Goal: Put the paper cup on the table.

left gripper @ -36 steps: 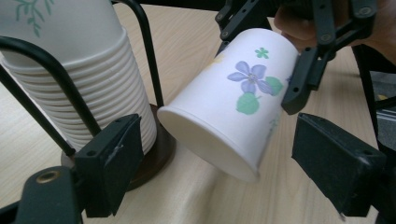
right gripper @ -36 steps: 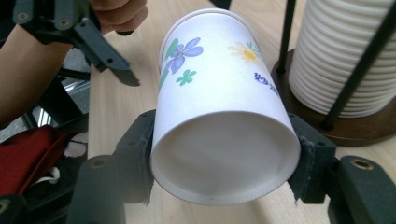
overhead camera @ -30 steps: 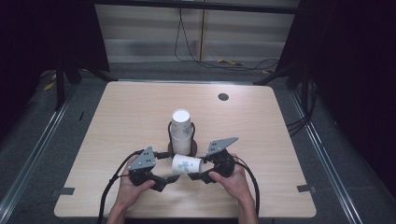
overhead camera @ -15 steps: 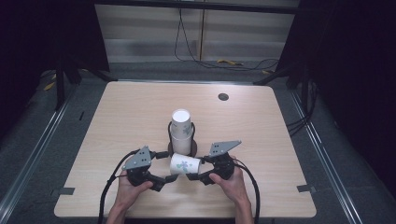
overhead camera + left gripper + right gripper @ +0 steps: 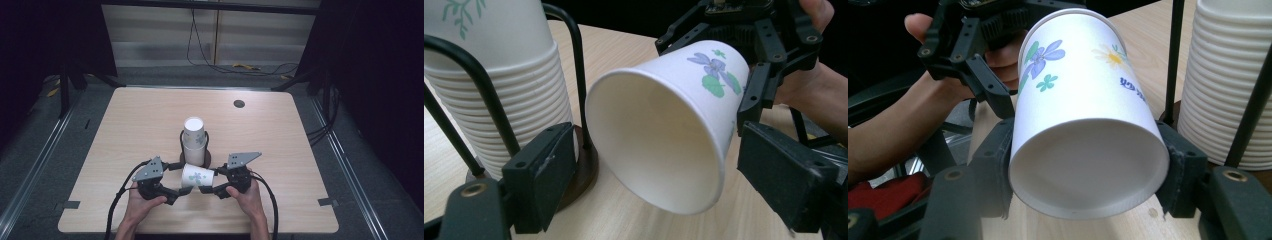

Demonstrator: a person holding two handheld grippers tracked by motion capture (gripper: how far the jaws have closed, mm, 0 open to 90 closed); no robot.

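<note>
At the near edge of the pale wooden desk (image 5: 125,120), just in front of a tall stack of white paper cups with green leaf prints (image 5: 194,142) standing in a black wire holder on a round dark base (image 5: 574,95), a single white paper cup printed with purple and yellow flowers (image 5: 197,176) lies on its side between the two hand-held tools. The right gripper (image 5: 1083,172) has its jaws clamped on the narrow bottom end of this cup, pads pressed to both sides of the base, so the cup hangs level with its open mouth turned toward the left gripper (image 5: 659,175). That gripper's jaws stand wide, one pad on each side of the cup's rim, and touch nothing as far as the left gripper view shows. The step in hand looks like a handover or a two-handed hold of one cup taken apart from the stack. The next move probably calls for the left jaws to close gently on the rim end, since thin paper would crumple under a hard squeeze, while the right gripper keeps its hold until the other grip is sure; the holder's wire post stands close beside the cup and should be kept clear of.
</note>
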